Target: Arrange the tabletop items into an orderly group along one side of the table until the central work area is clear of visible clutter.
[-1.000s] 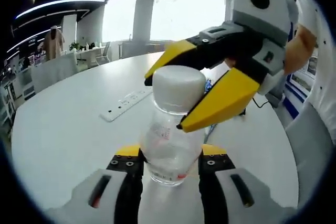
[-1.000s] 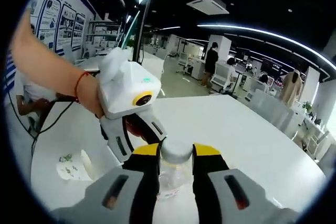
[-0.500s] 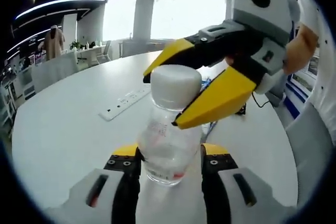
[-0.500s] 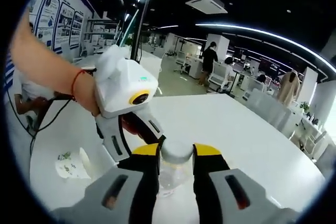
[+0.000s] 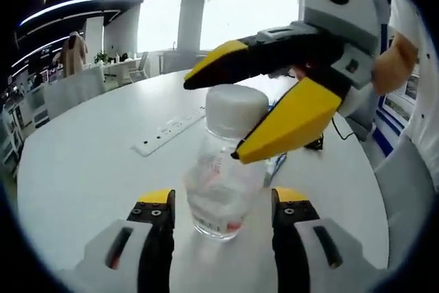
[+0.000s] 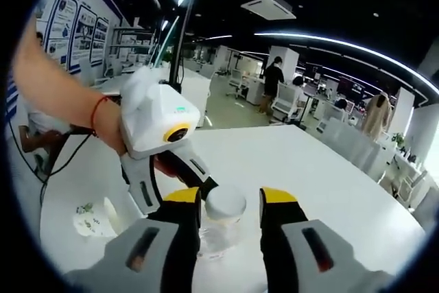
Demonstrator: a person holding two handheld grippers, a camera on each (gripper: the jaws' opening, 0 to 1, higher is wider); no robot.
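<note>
Both grippers are spread apart around the clear bottle (image 5: 223, 183), which stands upright on the white table (image 5: 82, 162). Daylight is seen between the left gripper (image 5: 223, 207) pads and the bottle's base. At twelve o'clock, the right gripper (image 5: 236, 118) straddles the white cap (image 5: 236, 106) with visible gaps; in the right gripper view (image 6: 230, 204) its far jaw is partly hidden by the cap (image 6: 225, 202). A power strip (image 5: 168, 128) lies at eleven o'clock. A crumpled paper cup (image 6: 96, 219) lies at nine o'clock, its print illegible.
</note>
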